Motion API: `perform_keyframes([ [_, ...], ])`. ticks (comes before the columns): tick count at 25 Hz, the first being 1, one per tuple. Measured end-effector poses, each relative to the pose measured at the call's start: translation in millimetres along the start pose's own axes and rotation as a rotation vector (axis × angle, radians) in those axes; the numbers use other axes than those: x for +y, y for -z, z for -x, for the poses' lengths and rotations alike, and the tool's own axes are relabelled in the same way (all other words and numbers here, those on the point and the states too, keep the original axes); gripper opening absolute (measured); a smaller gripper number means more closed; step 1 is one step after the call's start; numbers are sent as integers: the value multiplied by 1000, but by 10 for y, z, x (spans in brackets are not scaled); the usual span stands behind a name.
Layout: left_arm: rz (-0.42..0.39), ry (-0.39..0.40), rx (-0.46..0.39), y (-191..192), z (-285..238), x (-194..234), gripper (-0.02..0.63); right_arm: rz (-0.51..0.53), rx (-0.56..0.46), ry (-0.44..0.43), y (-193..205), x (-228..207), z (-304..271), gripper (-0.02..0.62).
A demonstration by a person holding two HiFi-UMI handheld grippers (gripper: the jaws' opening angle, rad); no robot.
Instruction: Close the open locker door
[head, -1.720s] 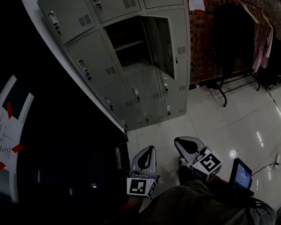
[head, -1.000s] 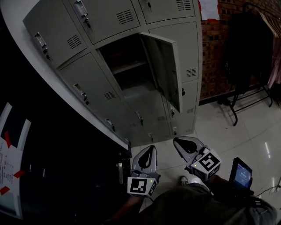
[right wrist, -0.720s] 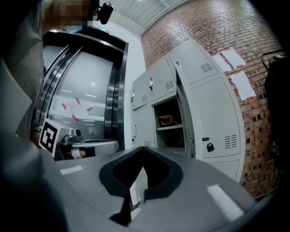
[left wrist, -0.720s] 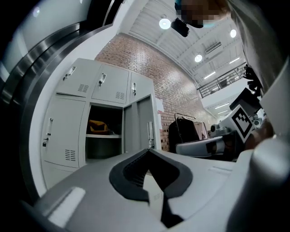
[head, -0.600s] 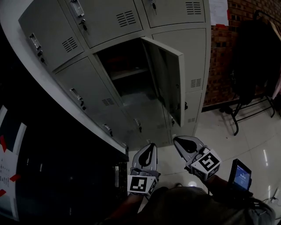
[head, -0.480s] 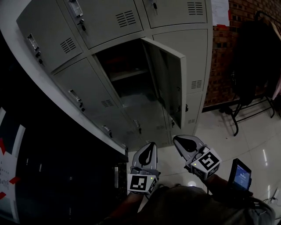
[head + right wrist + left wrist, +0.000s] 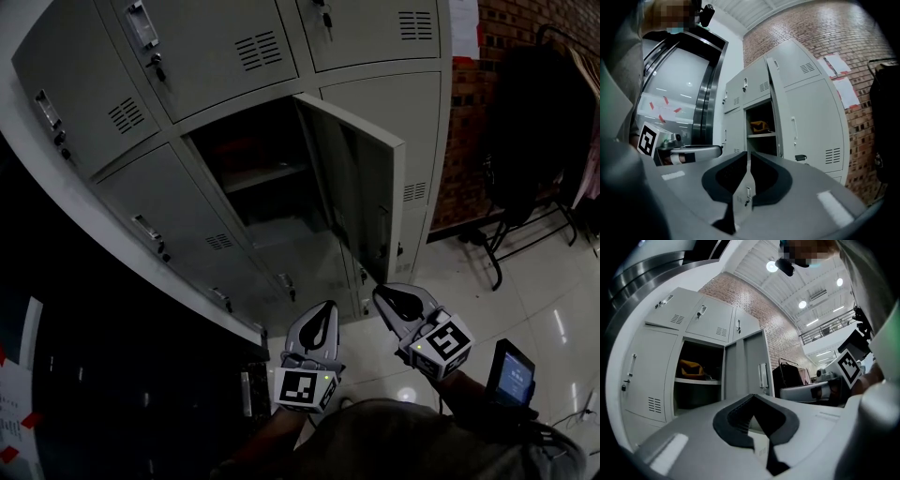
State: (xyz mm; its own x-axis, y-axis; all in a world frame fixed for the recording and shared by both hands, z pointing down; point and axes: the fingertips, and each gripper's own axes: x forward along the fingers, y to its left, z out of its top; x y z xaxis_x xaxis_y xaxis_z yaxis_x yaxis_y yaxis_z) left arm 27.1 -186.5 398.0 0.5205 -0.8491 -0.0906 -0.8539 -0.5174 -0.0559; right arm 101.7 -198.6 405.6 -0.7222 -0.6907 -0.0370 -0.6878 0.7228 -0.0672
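In a bank of grey lockers, one compartment point(image 7: 253, 178) stands open, its door point(image 7: 370, 187) swung out to the right, edge toward me. Something yellow point(image 7: 761, 125) lies on its shelf. Both grippers are held level, side by side below the open door and apart from it. My left gripper point(image 7: 323, 311) is shut with nothing in it, its tips meeting point(image 7: 752, 397). My right gripper point(image 7: 389, 295) is also shut and empty point(image 7: 747, 154). The right gripper view shows the door's outer face point(image 7: 811, 126) with its handle point(image 7: 793, 129).
A clothes rack point(image 7: 530, 122) with dark garments stands at the right against a brick wall point(image 7: 464, 141). A dark glass panel point(image 7: 94, 375) runs along the left. A small lit screen point(image 7: 513, 375) sits by my right forearm. Below is glossy tiled floor point(image 7: 553, 300).
Both grippers and my view have come closer to the lockers; the open door now looms larger, just above the gripper tips. The door has not swung.
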Motion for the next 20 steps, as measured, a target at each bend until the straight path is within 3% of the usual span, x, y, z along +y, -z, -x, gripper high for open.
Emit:
perform_keyframes([
  [8,4,47,-15,7,-240,19,2,36,-47,89,-256,-541,64,163],
  [15,-7,32,-20,-26,-301,98,2,72,-46,-5,-431,-729,-185,238],
  [20,-16,-2,-14,-36,-270,202,2,86,-49,-90,-491,-707,-357,233],
])
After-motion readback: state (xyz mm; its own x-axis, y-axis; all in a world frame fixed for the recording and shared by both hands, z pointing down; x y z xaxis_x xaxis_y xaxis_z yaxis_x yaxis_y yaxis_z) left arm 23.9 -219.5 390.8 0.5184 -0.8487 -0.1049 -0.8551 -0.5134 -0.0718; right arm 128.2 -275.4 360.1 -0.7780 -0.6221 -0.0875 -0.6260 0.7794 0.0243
